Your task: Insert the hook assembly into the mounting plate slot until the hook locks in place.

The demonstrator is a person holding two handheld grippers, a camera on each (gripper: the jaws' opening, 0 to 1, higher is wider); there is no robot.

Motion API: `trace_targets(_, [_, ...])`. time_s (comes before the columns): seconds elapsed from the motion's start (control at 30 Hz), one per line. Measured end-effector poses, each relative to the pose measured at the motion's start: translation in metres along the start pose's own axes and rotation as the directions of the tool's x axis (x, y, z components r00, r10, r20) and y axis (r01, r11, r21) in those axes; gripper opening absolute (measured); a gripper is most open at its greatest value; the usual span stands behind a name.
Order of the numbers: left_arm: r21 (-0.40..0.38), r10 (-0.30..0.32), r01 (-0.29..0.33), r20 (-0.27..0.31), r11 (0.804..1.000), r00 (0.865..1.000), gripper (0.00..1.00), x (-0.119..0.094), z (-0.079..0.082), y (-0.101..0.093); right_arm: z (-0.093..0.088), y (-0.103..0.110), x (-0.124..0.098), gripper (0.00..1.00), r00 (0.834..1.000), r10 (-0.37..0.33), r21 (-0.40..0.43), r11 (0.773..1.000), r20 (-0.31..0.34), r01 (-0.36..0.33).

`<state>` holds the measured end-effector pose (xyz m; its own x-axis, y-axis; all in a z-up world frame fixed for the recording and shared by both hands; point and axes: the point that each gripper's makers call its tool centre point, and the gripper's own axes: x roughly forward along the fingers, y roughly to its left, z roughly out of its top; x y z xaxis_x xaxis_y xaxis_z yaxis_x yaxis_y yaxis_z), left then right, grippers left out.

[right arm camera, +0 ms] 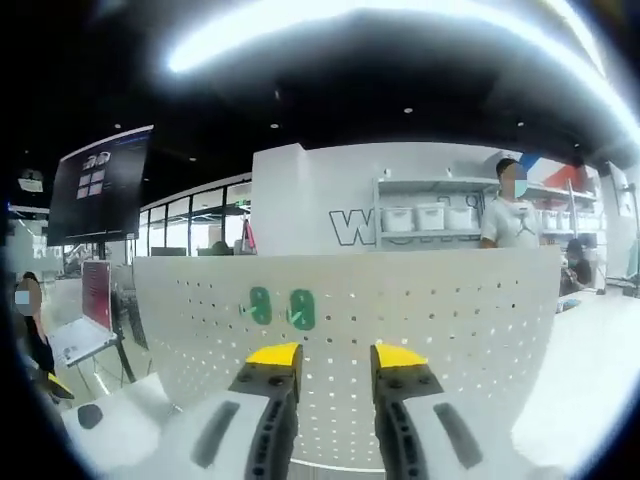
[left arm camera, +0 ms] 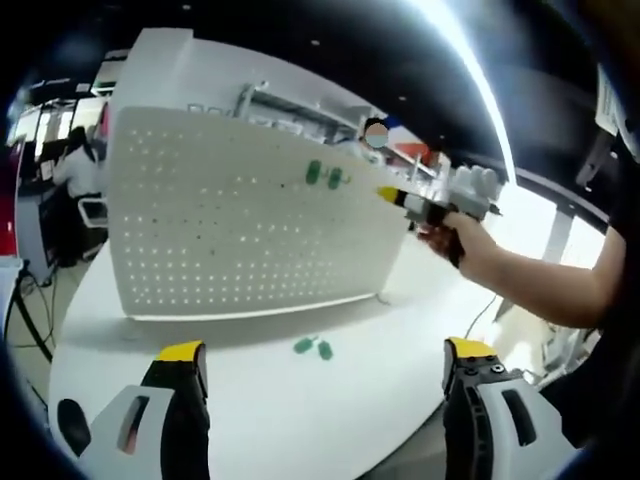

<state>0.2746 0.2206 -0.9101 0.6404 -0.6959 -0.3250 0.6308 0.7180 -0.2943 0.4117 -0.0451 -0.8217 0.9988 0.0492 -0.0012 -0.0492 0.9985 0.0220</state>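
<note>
We've got two green plastic hooks [right arm camera: 281, 307] sitting on the upright white perforated pegboard [left arm camera: 230, 220]. Our right gripper [right arm camera: 334, 358], narrowly parted and holding nothing, hovers near them; left gripper [left arm camera: 325, 352] gapes wide, empty, over the white table [left arm camera: 300, 400].

A white table [left arm camera: 300, 400] carries an upright white pegboard [left arm camera: 230, 215] and two green hooks [left arm camera: 314, 347].

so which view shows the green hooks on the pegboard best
The right gripper view: the two green hooks sit close and face-on on the white pegboard, just above the right gripper. In the left gripper view they appear smaller, farther and at an angle.
</note>
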Motion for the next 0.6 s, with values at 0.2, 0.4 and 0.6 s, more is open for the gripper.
trace_targets(0.2, [-0.010,0.003,-0.003,-0.003,1.000,1.000,0.99,0.000,-0.003,0.001,-0.041,0.003,-0.027,0.27,0.994,0.043,-0.013,0.999,-0.105,-0.045])
trace_targets(0.4, [-0.030,0.011,-0.012,-0.021,0.999,1.000,0.98,-0.003,-0.009,0.003,-0.078,0.017,-0.057,0.28,0.970,0.111,-0.126,0.982,-0.217,-0.140])
trace_targets(0.6, [-0.033,0.023,-0.025,-0.046,0.999,0.999,0.99,-0.006,-0.017,0.005,-0.104,0.028,-0.080,0.28,0.948,0.148,-0.100,0.978,-0.281,-0.183])
